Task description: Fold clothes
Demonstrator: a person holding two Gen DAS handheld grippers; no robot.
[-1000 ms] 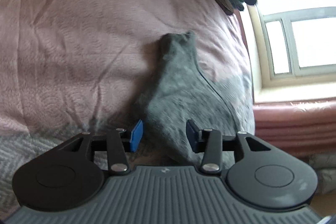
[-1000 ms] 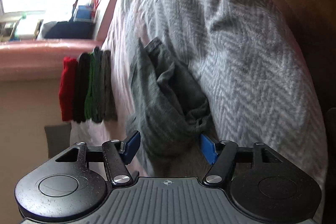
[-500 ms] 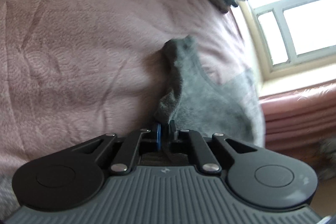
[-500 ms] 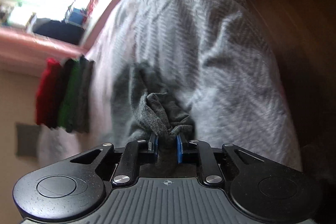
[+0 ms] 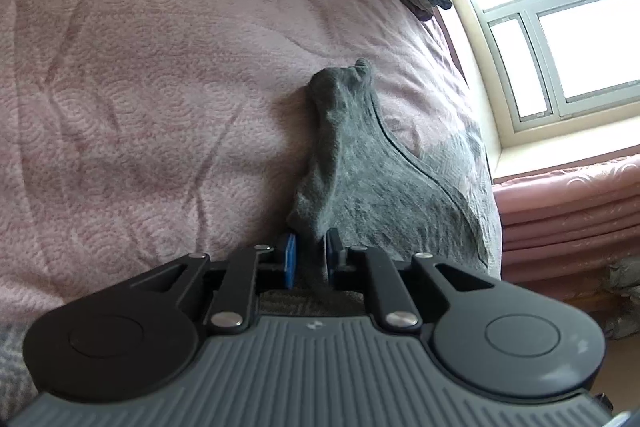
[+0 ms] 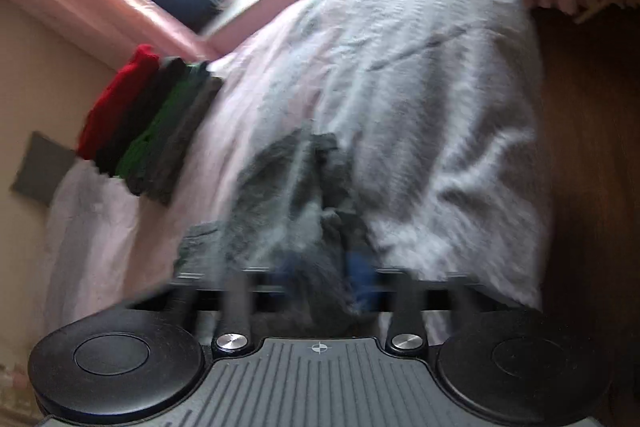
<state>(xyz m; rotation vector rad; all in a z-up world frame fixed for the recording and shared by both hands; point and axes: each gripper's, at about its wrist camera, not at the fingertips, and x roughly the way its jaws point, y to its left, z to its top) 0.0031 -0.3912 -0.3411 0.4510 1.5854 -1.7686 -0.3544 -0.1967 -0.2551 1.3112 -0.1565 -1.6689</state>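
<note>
Lighting: daylight from the window (image 5: pixel 560 39), blown out to white glare. Bed cover (image 5: pixel 160 87) beside it was evenly lit; a soft shadow lay on the cover along the grey garment (image 5: pixel 360 167), on the side away from the window. Left wrist view: sharp, edges bowed by fisheye. Right wrist view: motion-blurred throughout; right claw (image 6: pixel 320 279) smeared, window overexposed.

Left gripper (image 5: pixel 308 259) fingers nearly closed.
</note>
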